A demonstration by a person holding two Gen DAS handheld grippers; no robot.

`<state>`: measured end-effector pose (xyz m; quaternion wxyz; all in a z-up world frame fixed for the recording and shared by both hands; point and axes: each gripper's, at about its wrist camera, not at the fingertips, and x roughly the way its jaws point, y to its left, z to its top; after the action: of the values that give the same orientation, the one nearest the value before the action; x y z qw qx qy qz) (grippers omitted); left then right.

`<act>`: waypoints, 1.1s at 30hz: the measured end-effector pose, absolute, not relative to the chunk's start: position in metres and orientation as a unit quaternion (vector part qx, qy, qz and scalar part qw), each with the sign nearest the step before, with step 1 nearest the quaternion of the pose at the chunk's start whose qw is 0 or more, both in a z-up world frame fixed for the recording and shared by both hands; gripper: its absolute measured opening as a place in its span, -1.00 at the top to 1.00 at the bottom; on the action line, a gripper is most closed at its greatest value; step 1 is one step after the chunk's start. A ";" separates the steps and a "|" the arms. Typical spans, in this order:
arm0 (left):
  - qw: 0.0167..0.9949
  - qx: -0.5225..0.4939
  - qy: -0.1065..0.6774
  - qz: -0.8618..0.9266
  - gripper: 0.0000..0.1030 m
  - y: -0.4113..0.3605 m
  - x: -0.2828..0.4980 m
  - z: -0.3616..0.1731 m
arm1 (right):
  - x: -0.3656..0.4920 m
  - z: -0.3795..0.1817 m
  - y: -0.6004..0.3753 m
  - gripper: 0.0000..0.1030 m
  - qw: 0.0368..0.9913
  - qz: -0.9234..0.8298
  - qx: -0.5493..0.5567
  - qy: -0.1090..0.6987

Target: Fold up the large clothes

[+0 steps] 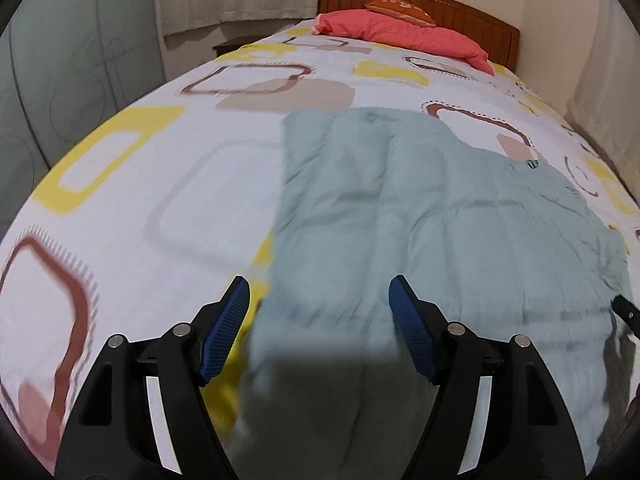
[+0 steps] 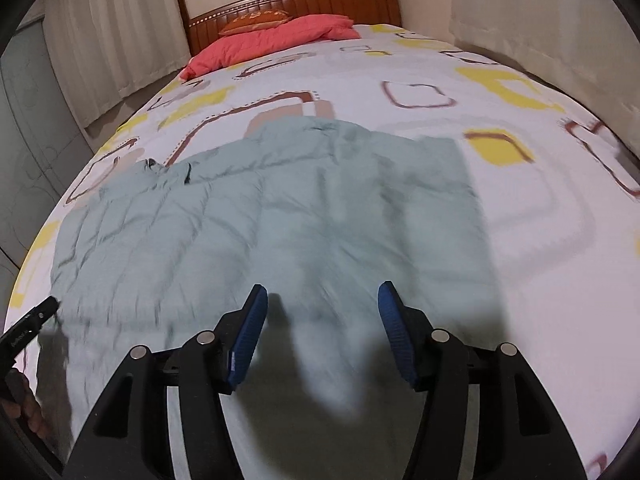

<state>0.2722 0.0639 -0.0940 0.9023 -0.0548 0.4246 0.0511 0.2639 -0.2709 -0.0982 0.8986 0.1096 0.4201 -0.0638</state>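
Observation:
A pale green quilted jacket (image 1: 420, 208) lies spread flat on the bed; it also shows in the right wrist view (image 2: 280, 208). My left gripper (image 1: 320, 300) is open and empty, hovering above the jacket's near left edge. My right gripper (image 2: 322, 308) is open and empty above the jacket's near right part. A tip of the right gripper shows at the right edge of the left wrist view (image 1: 624, 310), and the left gripper shows at the left edge of the right wrist view (image 2: 32, 320). Both views are blurred near the fingers.
The bed has a white sheet (image 1: 160, 184) with yellow and brown squares. A red pillow (image 1: 400, 32) and an orange cushion (image 1: 400, 8) lie at the wooden headboard (image 2: 296, 0). Curtains (image 2: 112, 32) and walls flank the bed.

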 end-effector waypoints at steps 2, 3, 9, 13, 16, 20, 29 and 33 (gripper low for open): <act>0.895 -0.071 0.437 0.054 -0.40 0.078 0.249 -0.097 | 0.236 -0.097 -0.283 -0.21 0.898 -0.076 0.114 0.418; 0.892 -0.078 0.441 0.054 -0.40 0.083 0.240 -0.099 | 0.225 -0.097 -0.288 -0.22 0.897 -0.081 0.116 0.420; 0.875 -0.108 0.468 0.063 -0.40 0.112 0.174 -0.111 | 0.152 -0.106 -0.320 -0.22 0.884 -0.112 0.137 0.432; 0.871 -0.122 0.471 0.067 -0.40 0.120 0.142 -0.111 | 0.109 -0.115 -0.336 -0.22 0.874 -0.119 0.164 0.442; 0.866 -0.141 0.475 0.067 -0.40 0.125 0.120 -0.112 | 0.085 -0.124 -0.340 -0.22 0.868 -0.114 0.184 0.447; 0.861 -0.171 0.475 0.063 -0.40 0.126 0.094 -0.112 | 0.057 -0.128 -0.340 -0.22 0.867 -0.100 0.209 0.442; 0.839 -0.269 0.470 0.052 -0.41 0.132 0.051 -0.112 | 0.014 -0.132 -0.340 -0.22 0.858 -0.074 0.269 0.432; 0.828 -0.304 0.470 0.045 -0.41 0.131 0.032 -0.112 | -0.003 -0.135 -0.341 -0.22 0.851 -0.061 0.304 0.423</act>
<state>0.0325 0.1310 -0.1124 0.8276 -0.3036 0.4700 0.0449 -0.0030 -0.3408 -0.1347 0.8514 0.3039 0.4230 -0.0609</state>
